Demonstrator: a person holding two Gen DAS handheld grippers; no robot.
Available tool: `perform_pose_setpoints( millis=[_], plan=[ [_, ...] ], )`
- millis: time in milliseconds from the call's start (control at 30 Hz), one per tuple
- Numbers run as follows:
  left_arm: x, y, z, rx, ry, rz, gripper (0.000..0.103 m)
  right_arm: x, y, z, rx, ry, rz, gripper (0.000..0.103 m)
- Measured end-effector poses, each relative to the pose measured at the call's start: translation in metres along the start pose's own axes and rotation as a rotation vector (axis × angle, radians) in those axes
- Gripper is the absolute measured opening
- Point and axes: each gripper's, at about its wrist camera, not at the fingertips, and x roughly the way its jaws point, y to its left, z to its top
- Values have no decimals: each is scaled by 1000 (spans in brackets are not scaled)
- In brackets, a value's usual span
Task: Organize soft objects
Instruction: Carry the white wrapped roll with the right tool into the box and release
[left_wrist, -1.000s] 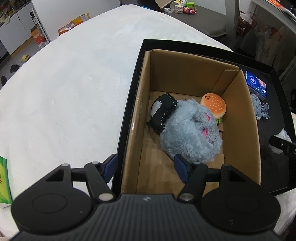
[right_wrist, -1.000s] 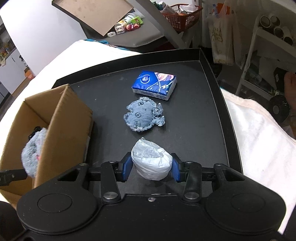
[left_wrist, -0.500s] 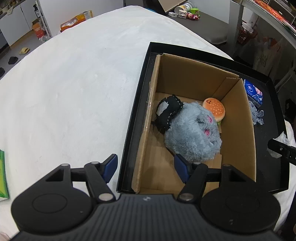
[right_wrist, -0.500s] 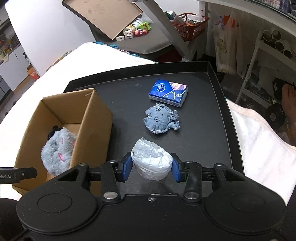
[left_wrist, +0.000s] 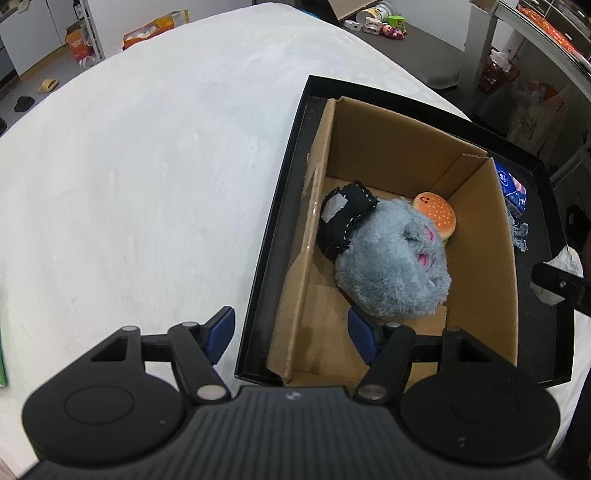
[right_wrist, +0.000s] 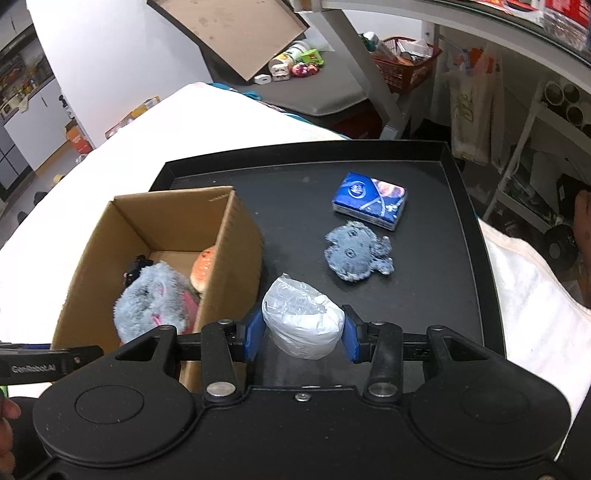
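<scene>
So your box (right_wrist: 236, 236) sits in the tray's (right_wrist: 465, 206) left half, with the furry plush (left_wrist: 391, 262), burger toy (left_wrist: 436, 216) and stitched pouch (left_wrist: 343, 221) inside. Right of it on the tray: tissue pack (right_wrist: 369, 201) farthest back, flat plush (right_wrist: 354, 254) in front, probably not touching.

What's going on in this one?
A person with a tool in each hand is sorting soft items into a cardboard box on a black tray. The right tool grips a white plastic-wrapped bundle above the tray beside the box. The left tool hangs open and empty over the box's near corner. Inside: a fluffy grey plush, a burger toy and a black stitched toy. A denim toy and tissue pack remain outside.
</scene>
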Motion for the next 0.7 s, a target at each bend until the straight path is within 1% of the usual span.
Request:
perform_pose_setpoints(
  millis=[367,700],
  plan=[
    [10,8,0,-38,7,-24,66,-2,25,17,-41,-17,17,43],
    [18,13,-3,-53,8,-50,66,2,47,31,-90,-21,22,43]
  ],
)
